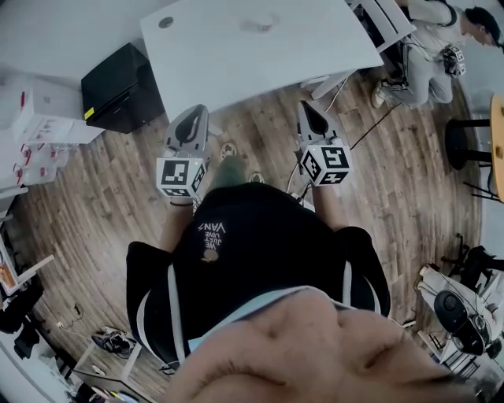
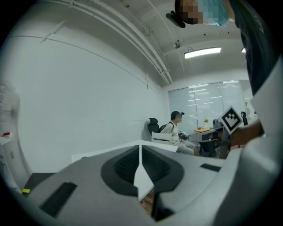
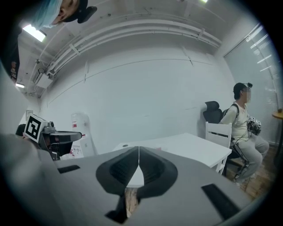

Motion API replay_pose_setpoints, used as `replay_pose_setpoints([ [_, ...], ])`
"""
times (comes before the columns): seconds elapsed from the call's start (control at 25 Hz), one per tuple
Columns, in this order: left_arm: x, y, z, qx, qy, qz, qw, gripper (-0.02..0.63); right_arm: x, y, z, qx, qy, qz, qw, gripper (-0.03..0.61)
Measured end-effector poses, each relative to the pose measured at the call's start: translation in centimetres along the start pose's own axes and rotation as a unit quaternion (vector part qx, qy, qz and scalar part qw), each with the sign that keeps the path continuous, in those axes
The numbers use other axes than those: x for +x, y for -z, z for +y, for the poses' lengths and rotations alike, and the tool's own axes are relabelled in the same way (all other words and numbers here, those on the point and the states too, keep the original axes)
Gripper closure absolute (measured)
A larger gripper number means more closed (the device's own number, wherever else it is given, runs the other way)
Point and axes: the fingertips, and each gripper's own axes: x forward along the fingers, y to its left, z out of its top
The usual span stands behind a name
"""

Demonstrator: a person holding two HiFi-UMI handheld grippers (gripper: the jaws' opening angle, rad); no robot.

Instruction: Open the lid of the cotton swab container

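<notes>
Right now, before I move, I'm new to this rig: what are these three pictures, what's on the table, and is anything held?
There is no robot here: a standing person holds a two-jaw gripper in each hand. The head view looks down past their chest at the left gripper and the right gripper, each carrying a marker cube. The other two pictures look along each gripper's own jaws. Both pairs are shut, with nothing between them. Ahead is a white table with a small pale object on it, too faint to identify. A black box stands to the table's left, and a seated person is to its right.
</notes>
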Motion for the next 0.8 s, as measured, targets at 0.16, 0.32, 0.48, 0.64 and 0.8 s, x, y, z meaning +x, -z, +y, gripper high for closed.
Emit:
replay_pose_setpoints([
  [0.16,1.8,-0.4,1.2,0.001,0.009,-0.002,1.0000,0.584,1.9,-0.7,-0.2,-0.004,0.005,-0.001,1.000,0.566],
  [0.32,4.0,-0.6,2.9,0.001,0.026,-0.003,0.9997,0.584,4.0,-1.5,-0.5,-0.007,0.018,-0.001,1.000,0.566],
  [0.48,6.5,-0.8,4.7,0.002,0.043,-0.002,0.9991,0.584,6.3,-2.2,-1.1,-0.005,0.034,-0.002,0.999,0.566],
  [0.64,9.2,-1.1,6.3,0.006,0.062,-0.001,0.9981,0.584,8.4,-2.7,-1.7,-0.002,0.050,-0.002,0.999,0.566],
  [0.8,11.4,-1.2,7.9,0.011,0.082,-0.001,0.9966,0.584,10.7,-3.0,-2.1,0.001,0.066,-0.006,0.998,0.566],
])
